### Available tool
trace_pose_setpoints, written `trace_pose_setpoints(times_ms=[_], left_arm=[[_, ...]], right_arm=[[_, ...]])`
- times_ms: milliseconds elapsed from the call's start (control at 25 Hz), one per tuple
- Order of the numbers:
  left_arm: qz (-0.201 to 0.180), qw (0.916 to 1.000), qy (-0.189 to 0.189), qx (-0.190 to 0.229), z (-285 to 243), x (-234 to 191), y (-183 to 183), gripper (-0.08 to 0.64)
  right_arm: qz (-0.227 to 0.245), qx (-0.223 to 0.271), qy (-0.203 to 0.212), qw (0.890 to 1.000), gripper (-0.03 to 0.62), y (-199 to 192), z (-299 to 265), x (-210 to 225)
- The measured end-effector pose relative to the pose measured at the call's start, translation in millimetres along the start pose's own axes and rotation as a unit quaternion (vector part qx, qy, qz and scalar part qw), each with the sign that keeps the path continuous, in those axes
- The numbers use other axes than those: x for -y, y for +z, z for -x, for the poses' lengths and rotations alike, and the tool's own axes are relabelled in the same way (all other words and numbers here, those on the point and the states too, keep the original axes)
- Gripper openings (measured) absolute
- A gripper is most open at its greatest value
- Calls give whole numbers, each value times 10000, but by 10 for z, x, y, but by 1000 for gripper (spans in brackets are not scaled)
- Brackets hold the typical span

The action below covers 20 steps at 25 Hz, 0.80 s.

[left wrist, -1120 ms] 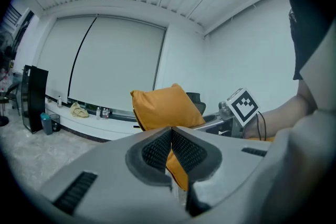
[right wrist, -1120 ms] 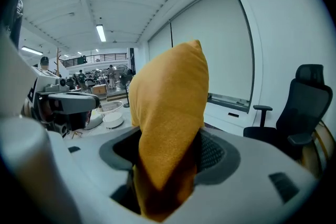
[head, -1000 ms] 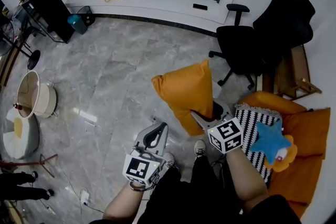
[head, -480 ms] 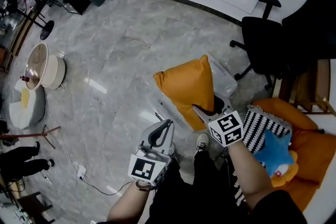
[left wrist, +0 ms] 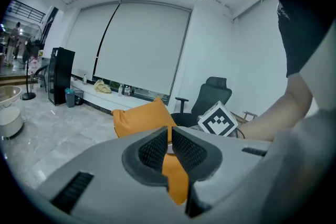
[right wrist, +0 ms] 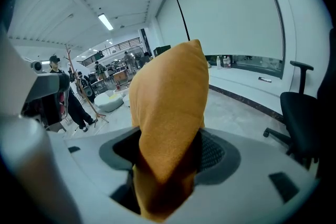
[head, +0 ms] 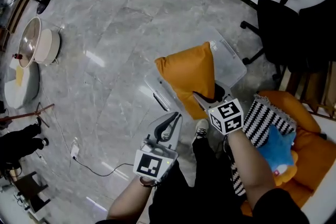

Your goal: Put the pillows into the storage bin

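over the last second the right gripper [head: 206, 99] has carried the orange pillow [head: 188, 78] downward, and the clear storage bin [head: 230, 59] has come into the head view underneath it. the pillow now stands upright over the bin's open top. its lower end is low among the bin's walls, though whether it touches the bottom cannot be told from above. the right gripper's jaws are clamped on the pillow's near lower corner, the fabric bunched between the pads and rising well above them in the right gripper view. the left gripper [head: 171, 122] has also come lower. it sits just left of the bin with its jaws closed together and nothing in them; the orange seen past its tips is the pillow beyond, not something gripped.

for the task this likely means the first pillow is at the point of release: it needs lowering a little further, or simply letting go, so that it drops inside. nothing lies in the bin apart from it.

counted: one storage bin; one orange pillow in hand; one black-and-white striped pillow [head: 269, 122] waiting on the orange sofa [head: 310, 165] at the right; one blue star-shaped plush [head: 279, 147] lying against it; perhaps further orange cushions there, hard to separate from the sofa; two grippers.
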State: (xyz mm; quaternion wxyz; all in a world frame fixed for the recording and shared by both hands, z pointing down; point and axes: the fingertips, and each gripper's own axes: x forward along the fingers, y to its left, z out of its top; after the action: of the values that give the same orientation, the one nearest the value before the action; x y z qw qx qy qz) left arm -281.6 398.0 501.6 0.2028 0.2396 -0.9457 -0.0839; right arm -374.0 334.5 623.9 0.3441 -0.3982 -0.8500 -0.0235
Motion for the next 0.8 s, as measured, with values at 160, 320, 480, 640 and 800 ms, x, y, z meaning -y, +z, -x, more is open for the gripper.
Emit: trace_pose_setpoints(times_ms=[160, 320, 480, 640, 800], left_arm=[[163, 9998, -34, -124, -56, -133, -338, 42], [320, 9992, -19, -239, -139, -264, -652, 55], [426, 9984, -32, -360, -209, -408, -935, 69], [534, 9975, -58, -455, -256, -531, -1200, 77], [552, 9967, -102, -582, -305, -659, -1448, 83]], right_arm=[[-53, -208, 74, 9997, 305, -330, -336, -4], [-115, -433, 127, 9989, 305, -654, -649, 27], [-127, -641, 195, 9977, 308, -954, -984, 33], [-179, -829, 247, 9961, 310, -1253, -1283, 35], [-237, -953, 248, 9949, 311, -1538, -1570, 60]])
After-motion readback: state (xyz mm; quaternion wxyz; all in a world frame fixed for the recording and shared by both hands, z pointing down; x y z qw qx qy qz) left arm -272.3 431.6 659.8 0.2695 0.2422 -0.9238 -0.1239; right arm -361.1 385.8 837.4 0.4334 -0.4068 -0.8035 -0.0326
